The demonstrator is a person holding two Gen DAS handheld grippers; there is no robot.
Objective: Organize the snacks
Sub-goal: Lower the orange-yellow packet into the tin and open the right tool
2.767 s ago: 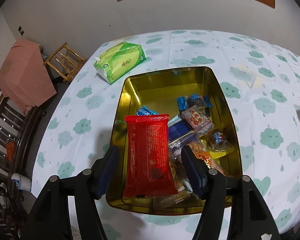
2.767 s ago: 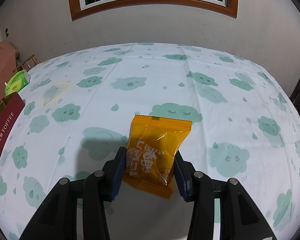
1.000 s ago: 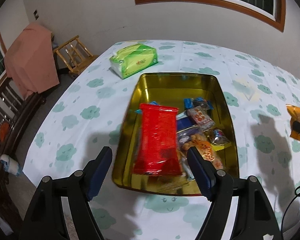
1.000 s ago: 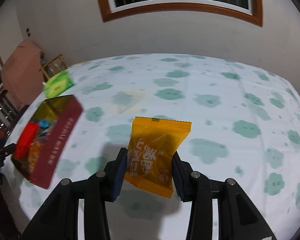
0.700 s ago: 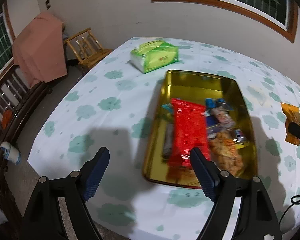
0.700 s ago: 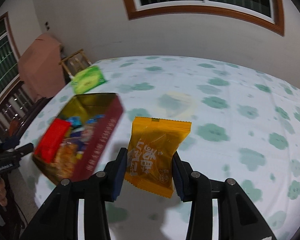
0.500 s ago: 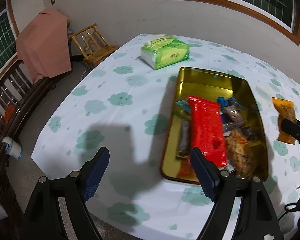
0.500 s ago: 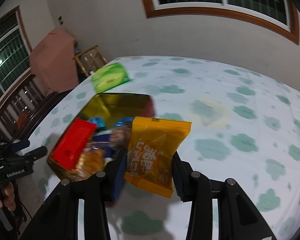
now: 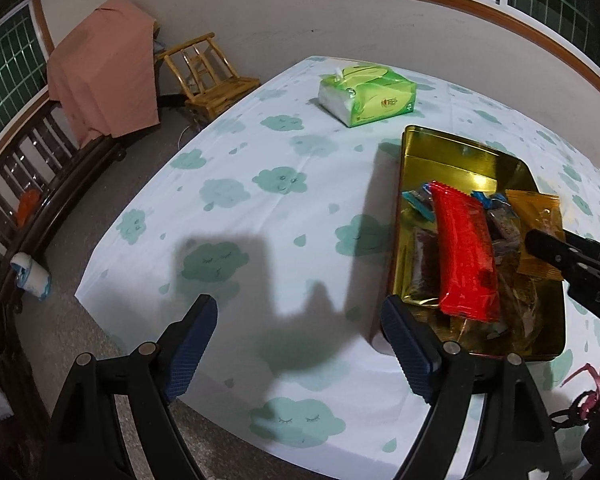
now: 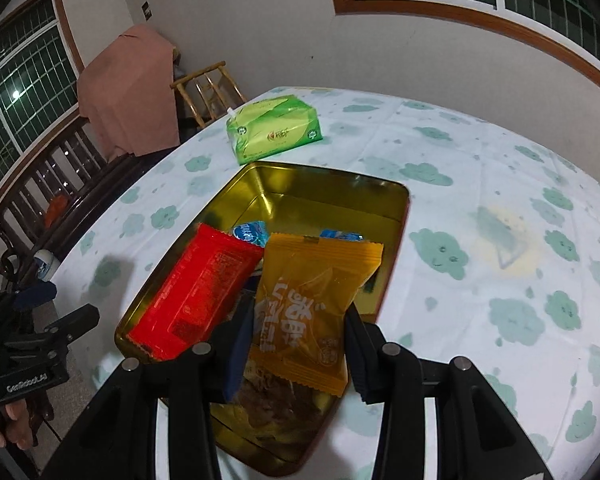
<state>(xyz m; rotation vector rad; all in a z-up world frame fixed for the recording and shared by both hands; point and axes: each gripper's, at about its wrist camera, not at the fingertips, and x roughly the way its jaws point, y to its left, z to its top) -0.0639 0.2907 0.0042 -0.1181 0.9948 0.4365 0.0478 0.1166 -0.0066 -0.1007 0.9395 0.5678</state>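
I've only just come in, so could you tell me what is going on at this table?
A person holding a gripper in each hand is sorting snacks into a gold rectangular tin on the cloud-print tablecloth. The right gripper is shut on an orange snack packet, held above the tin's contents. The left gripper is open and empty beside the tin, its jaws having just been opening. A long red packet already lies inside. A green tissue pack sits beyond.

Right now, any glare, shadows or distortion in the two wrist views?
Left wrist: strong fisheye bending at the edges, black corners; a hard gripper-shaped shadow falls on the tablecloth; bright glare on the gold tin wall. Right wrist: same fisheye curve; tin floor reflects light; the orange packet is sharp, the far tablecloth slightly soft.
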